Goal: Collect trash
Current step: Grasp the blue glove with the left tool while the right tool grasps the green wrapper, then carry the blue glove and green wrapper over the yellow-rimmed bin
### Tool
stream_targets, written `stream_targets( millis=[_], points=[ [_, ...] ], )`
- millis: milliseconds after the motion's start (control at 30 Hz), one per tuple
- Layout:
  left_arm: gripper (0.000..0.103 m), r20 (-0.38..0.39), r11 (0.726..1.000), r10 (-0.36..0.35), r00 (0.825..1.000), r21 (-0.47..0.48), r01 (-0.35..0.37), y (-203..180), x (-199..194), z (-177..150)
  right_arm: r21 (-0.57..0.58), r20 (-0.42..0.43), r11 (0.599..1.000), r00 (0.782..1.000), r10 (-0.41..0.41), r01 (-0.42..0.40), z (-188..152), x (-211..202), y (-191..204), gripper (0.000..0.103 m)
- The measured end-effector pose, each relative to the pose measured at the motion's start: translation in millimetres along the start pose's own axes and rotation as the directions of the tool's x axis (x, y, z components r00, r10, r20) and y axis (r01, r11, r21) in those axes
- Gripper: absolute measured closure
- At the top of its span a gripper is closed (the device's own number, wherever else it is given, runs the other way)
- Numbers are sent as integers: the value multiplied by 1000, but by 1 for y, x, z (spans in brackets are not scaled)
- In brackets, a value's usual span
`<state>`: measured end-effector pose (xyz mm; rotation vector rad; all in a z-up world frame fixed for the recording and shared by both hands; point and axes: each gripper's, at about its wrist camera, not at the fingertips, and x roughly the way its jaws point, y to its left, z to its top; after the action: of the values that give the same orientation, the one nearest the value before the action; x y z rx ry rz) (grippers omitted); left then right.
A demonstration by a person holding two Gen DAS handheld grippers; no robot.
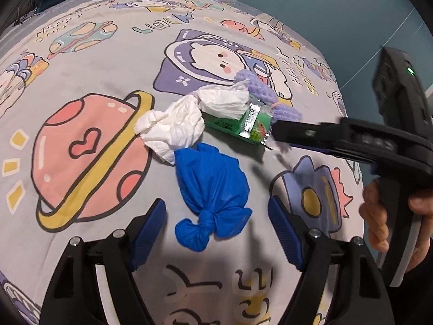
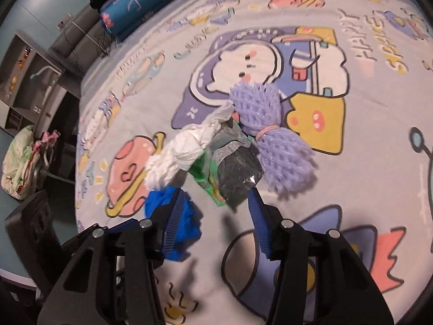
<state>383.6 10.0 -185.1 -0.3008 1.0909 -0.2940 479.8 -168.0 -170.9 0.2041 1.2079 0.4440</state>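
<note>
A pile of trash lies on the cartoon bedsheet [image 1: 89,62]. A knotted blue plastic bag [image 1: 211,189] lies nearest my left gripper [image 1: 216,230], which is open just short of the knot. Behind it are crumpled white tissue [image 1: 176,127], a green foil wrapper [image 1: 243,122] and purple foam netting [image 1: 259,89]. My right gripper [image 2: 216,219] is open, its fingers close to the green wrapper [image 2: 230,173], the purple netting [image 2: 270,135] to the right, the tissue [image 2: 184,151] and blue bag [image 2: 186,230] to the left. The right gripper also shows from the side in the left wrist view [image 1: 278,130].
A blue floral pillow [image 2: 130,5] and folded bedding lie at the head of the bed. A shelf [image 2: 27,75] and a bundle of cloth [image 2: 21,162] stand beside the bed on the left. The bed edge [image 1: 351,103] drops off at the right to a teal floor.
</note>
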Motion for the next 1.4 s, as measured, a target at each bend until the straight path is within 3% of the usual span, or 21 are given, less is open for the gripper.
stream_targets(
  millis=[133,300,600,933,1400],
  points=[
    [42,-25,999,-29,999,-16,28,1,10,-1,-5,-17,1000,1000,-1,1,7,16,4,61],
    [67,-40,1000,-31,999,-1,31,-2,16,-3,-22,-44,1000,999,-17,16,12,32,12,71],
    [82,-25,998,-54,998,9,55,-5,-5,-8,-6,-36,1000,999,5,-5,10,35,14,99],
    [83,17,992,-105,994,69,103,-9,-59,-30,-19,-36,997,997,72,-72,-10,23,30,102],
    [83,93,996,-54,994,70,48,27,-118,-65,-43,1,994,995,103,-103,-68,-25,60,102]
  ],
)
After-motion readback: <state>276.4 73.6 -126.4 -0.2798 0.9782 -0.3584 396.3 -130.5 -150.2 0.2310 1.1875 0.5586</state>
